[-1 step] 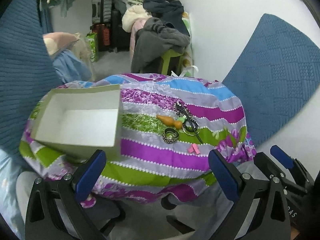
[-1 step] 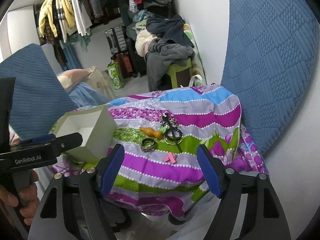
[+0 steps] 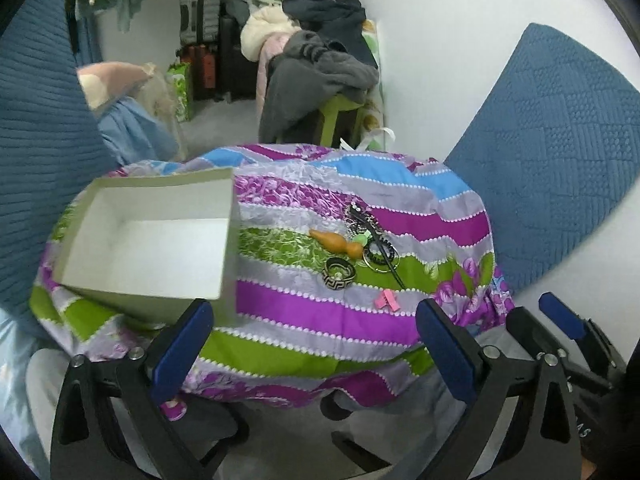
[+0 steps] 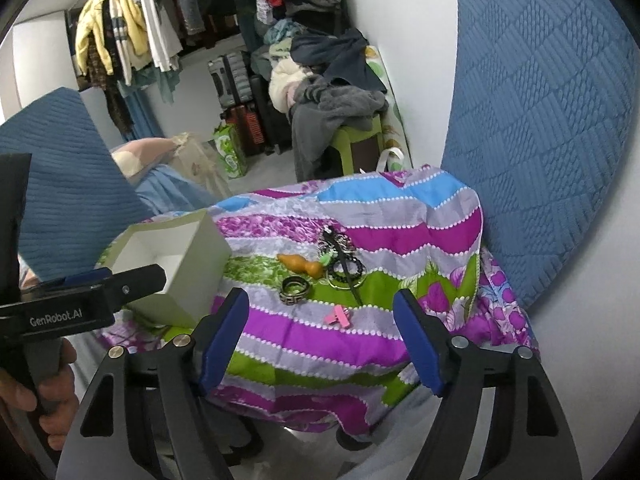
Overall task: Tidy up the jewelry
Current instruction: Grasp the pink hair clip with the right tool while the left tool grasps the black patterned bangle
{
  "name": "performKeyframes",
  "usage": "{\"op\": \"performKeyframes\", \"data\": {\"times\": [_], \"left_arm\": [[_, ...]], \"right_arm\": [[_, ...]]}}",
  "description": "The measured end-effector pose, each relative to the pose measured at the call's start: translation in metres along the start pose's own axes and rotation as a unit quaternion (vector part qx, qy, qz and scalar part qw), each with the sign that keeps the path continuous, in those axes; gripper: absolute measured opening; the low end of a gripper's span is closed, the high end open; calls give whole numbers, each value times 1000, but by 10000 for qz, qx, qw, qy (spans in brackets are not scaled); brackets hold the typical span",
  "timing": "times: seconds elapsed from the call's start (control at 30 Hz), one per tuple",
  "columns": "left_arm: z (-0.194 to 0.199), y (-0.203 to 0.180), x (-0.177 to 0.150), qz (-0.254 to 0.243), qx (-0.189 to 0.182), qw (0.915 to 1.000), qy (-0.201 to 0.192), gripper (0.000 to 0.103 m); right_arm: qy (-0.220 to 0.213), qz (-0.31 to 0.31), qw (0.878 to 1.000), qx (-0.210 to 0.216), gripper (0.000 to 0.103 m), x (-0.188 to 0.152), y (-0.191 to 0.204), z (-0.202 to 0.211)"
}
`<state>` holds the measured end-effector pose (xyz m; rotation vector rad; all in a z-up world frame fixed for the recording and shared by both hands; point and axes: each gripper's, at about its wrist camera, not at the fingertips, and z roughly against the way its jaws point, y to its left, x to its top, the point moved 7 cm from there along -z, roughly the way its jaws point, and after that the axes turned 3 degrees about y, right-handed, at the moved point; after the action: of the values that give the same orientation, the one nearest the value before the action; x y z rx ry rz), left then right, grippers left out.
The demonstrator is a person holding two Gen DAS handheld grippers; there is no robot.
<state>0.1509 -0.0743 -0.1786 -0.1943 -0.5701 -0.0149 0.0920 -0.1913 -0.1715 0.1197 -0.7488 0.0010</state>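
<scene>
Nothing is moving between the earlier shot and this one, everything is sitting exactly where it was. The jewelry is lying in a little cluster on the right side of the worktop: an orange carrot-shaped charm (image 3: 334, 242), a black-and-gold patterned band (image 3: 339, 275), a tangle of dark rings and chain (image 3: 374, 240) touching the charm's fat end, and a small pink clip (image 3: 387, 301) sitting a bit apart, nearer the camera. All of it is resting on the striped purple, green and blue cloth (image 3: 320, 320) covering the worktop. Left of the pile an open white cardboard box (image 3: 230, 264) is waiting empty, my guess being that's where the pieces are going.

Both grippers are hanging back off the near edge, not touching anything. The left gripper (image 3: 314, 308) is standing wide and just starting to close, with nothing between its jaws. The right gripper (image 4: 320, 298) is also closing, at a middling width, empty too, probably lining up on the pile.
</scene>
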Motion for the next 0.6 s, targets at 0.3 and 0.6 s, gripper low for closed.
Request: {"op": "performKeyframes", "data": {"times": [0.3,0.6], "left_arm": [[-75,-10,7,-48,-278,9982,538,93],[-150,-8,4,-61,-392,9934,1072,74]], "right_arm": [[405,-165,9990,76,72,-2,-20,-60],[1082,-55,9939,225,51,-20,-22,-129]]}}
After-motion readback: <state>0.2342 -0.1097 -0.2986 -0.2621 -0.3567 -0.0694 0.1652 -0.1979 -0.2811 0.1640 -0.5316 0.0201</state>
